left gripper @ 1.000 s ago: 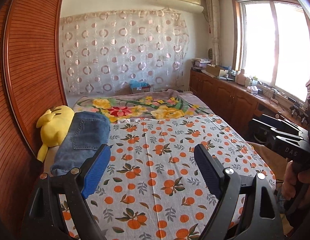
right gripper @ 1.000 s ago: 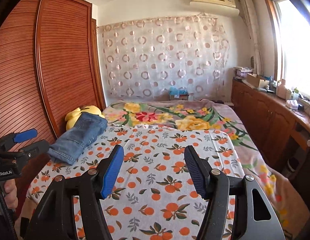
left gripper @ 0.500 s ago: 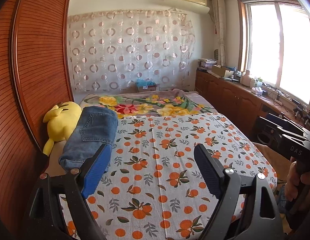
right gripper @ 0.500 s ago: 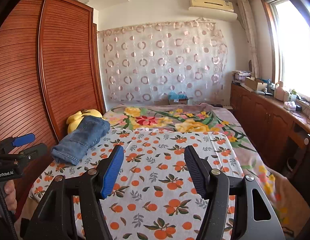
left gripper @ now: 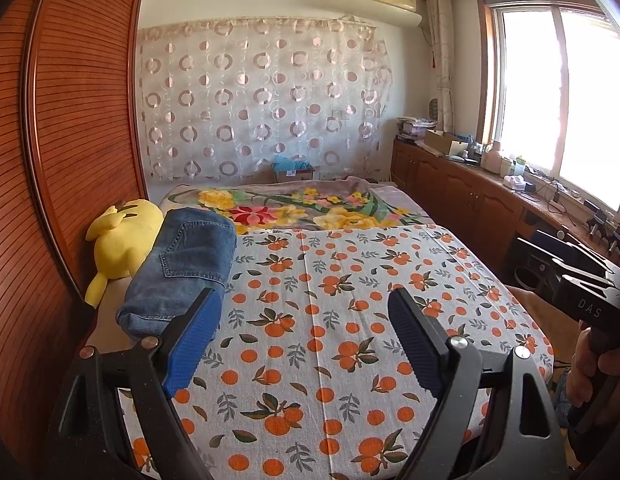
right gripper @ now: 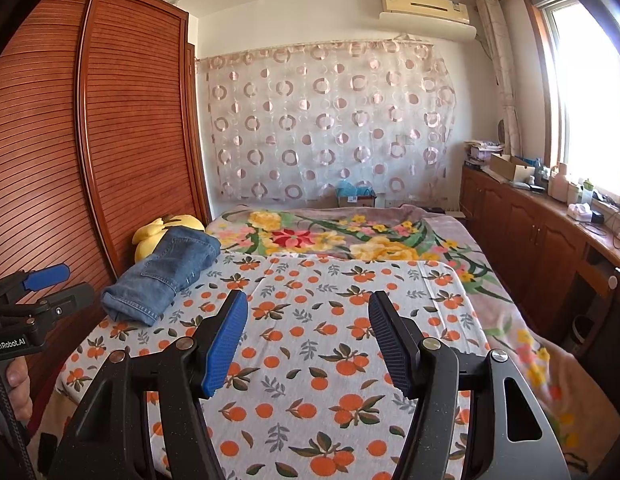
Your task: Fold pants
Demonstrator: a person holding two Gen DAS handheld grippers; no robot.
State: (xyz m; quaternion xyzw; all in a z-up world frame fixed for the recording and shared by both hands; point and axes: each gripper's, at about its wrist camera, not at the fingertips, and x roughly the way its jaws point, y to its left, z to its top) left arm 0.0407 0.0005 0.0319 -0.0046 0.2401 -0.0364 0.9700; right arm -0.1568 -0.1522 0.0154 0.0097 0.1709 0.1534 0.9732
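Currently pants [left gripper: 181,268] are seen ahead-left of left gripper [left gripper: 305,344], their near end just past its blue finger pad [left gripper: 193,344] in that view; no contact. From right gripper [right gripper: 307,340] view pants [right gripper: 165,276] sit well off to the left, apart from its fingers. Both grippers are held w/ jaws spread wide, nothing between them, over the orange-print sheet [left gripper: 330,320].

Pants are laid folded as a compact oblong bundle at the sheet's left edge, near the wood wardrobe [left gripper: 69,120], far end resting against a yellow plush toy [left gripper: 121,240]. Back pocket is visible on top, w/ stitched seams.

Blue denim, faded, fairly thick at the near folded end. Sheet is flat woven cloth, light grey w/ oranges and leaves, one crease line down the middle. A fuzzy floral blanket [right gripper: 350,236] is seen behind it. Finger pads are ribbed rubber on black frames. Wardrobe doors are slatted, reddish-brown.
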